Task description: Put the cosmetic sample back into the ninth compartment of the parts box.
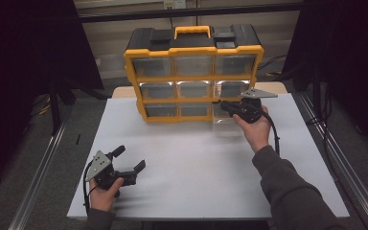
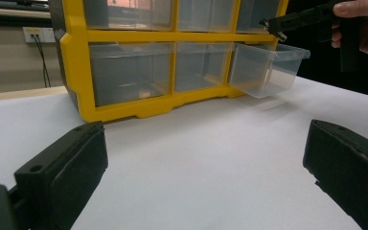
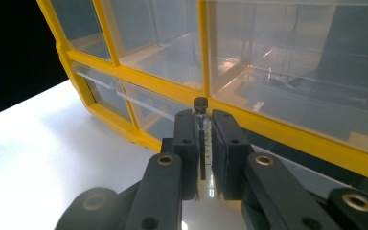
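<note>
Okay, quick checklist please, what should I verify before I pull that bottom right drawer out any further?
1. Right tool shut on the front lip of the clear drawer: ok, the jaws pinch the clear edge.
2. Drawer partly out of the yellow organizer: ok, it sticks out from the bottom right slot.
3. Drawer contents: cannot tell, the plastic is clear but glare hides its floor.
4. Left tool out of the way: ok, it sits open near the table's front edge, holding nothing.
5. White table in front of the drawer free of things: ok.
6. Organizer steadied against sliding: not ok, nothing holds it.
</note>
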A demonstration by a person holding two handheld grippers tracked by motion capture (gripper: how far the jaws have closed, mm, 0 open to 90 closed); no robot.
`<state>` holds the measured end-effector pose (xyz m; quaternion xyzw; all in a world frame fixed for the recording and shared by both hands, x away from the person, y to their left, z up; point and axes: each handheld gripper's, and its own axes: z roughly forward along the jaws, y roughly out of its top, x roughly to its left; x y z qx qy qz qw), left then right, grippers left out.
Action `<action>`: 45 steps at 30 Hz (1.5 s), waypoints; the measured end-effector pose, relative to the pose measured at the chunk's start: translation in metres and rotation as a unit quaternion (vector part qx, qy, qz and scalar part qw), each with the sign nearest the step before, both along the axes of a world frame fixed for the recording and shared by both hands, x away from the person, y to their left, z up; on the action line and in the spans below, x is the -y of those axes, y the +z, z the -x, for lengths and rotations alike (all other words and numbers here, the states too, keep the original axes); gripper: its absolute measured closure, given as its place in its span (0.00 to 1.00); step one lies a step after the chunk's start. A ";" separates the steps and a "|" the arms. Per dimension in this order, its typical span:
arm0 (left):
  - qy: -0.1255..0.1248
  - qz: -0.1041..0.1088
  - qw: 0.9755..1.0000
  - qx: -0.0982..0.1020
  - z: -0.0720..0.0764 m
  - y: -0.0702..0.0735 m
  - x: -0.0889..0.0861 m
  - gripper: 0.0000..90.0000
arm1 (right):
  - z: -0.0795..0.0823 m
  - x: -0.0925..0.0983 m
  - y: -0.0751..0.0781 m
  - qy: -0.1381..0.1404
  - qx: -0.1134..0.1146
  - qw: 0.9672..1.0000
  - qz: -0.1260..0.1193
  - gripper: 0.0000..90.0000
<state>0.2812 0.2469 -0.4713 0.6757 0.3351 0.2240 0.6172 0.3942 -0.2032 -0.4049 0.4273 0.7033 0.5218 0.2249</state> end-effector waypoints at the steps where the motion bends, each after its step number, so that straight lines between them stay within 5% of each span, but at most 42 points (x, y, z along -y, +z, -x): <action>1: -0.003 -0.013 1.000 0.002 0.000 0.000 -0.002 0.02 | 0.000 0.000 0.000 0.000 -0.001 1.000 0.001 0.91; 12: 0.001 0.000 1.000 0.000 0.000 0.000 0.000 0.02 | 0.001 0.005 -0.006 -0.004 -0.007 1.000 0.002 0.91; 17: -0.001 -0.017 1.000 0.004 0.000 0.000 -0.002 0.02 | 0.002 0.006 -0.008 -0.006 -0.007 1.000 0.002 0.91; 35: -0.002 -0.018 1.000 0.005 0.000 0.000 -0.002 0.02 | 0.001 0.006 -0.011 -0.005 -0.010 1.000 0.008 0.91; 45: -0.001 -0.015 1.000 0.002 0.002 0.001 -0.002 0.02 | 0.002 0.007 -0.013 -0.012 0.002 1.000 0.001 0.74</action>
